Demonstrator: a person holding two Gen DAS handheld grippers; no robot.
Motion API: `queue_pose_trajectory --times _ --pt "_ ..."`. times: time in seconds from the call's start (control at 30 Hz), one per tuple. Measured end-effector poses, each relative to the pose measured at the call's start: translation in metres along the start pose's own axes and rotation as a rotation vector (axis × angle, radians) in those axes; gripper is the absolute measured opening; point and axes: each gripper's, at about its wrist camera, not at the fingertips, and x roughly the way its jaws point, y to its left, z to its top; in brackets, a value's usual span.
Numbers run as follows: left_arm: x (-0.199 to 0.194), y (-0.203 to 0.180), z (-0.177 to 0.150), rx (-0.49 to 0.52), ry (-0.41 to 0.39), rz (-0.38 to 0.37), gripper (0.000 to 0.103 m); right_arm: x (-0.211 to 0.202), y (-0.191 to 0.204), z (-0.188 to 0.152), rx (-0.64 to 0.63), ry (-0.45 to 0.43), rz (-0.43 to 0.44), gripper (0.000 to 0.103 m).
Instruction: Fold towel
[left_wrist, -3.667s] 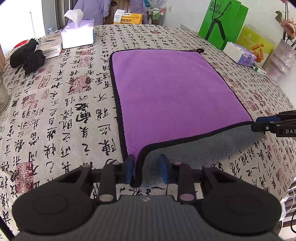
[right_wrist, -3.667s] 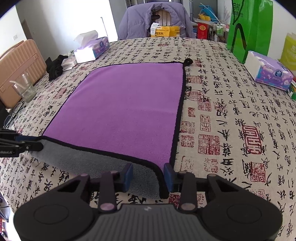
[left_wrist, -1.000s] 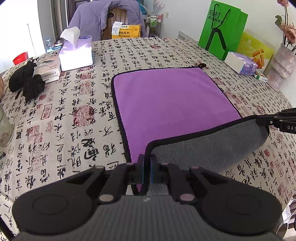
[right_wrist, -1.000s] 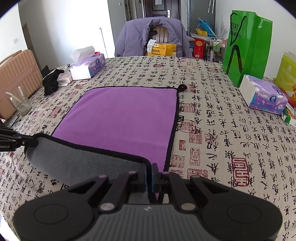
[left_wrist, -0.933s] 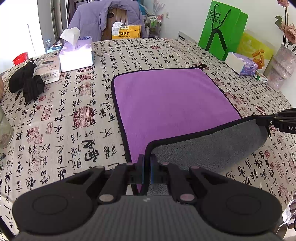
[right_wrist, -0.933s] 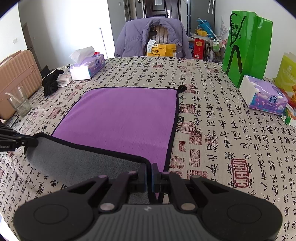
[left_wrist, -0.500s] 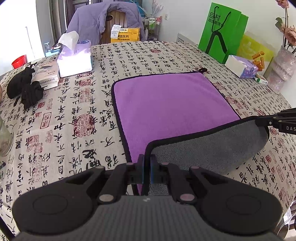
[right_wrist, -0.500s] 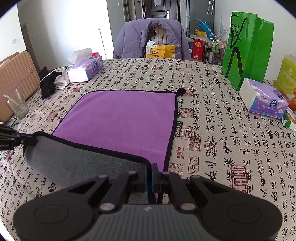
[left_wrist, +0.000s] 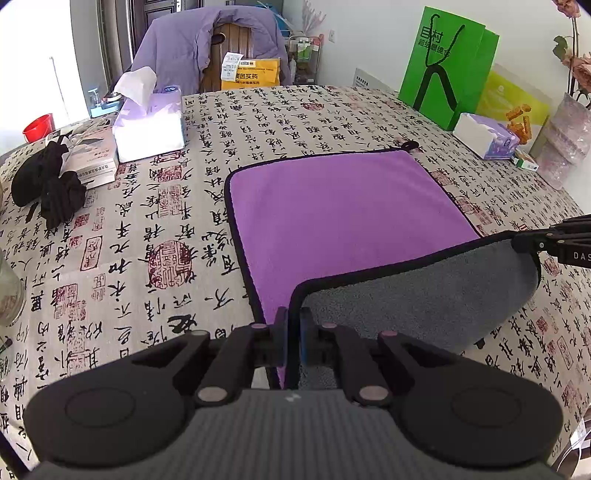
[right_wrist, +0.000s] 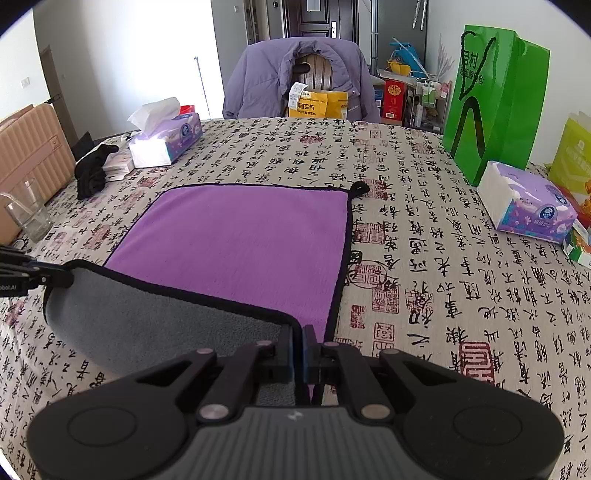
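Note:
A purple towel with a black border and grey underside lies on the calligraphy tablecloth; it also shows in the right wrist view. My left gripper is shut on the towel's near left corner. My right gripper is shut on the near right corner. Both corners are lifted, so the near edge curls up and shows the grey underside over the purple face. The right gripper's tip shows at the right edge of the left wrist view, and the left gripper's tip at the left edge of the right wrist view.
A tissue box and black cloth lie at the far left. A green bag and a tissue pack stand at the right. A glass stands at the left. A chair with a purple jacket is behind the table.
Both grippers have risen and moved forward a little with the towel corners held. The grey fold has advanced further over the purple face.

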Motion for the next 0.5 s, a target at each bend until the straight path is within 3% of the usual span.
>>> queue_pose_trajectory --times 0.5 --pt "0.0068 0.0034 0.01 0.002 -0.006 0.009 0.007 0.01 -0.0026 0.0105 -0.009 -0.003 -0.005 0.005"
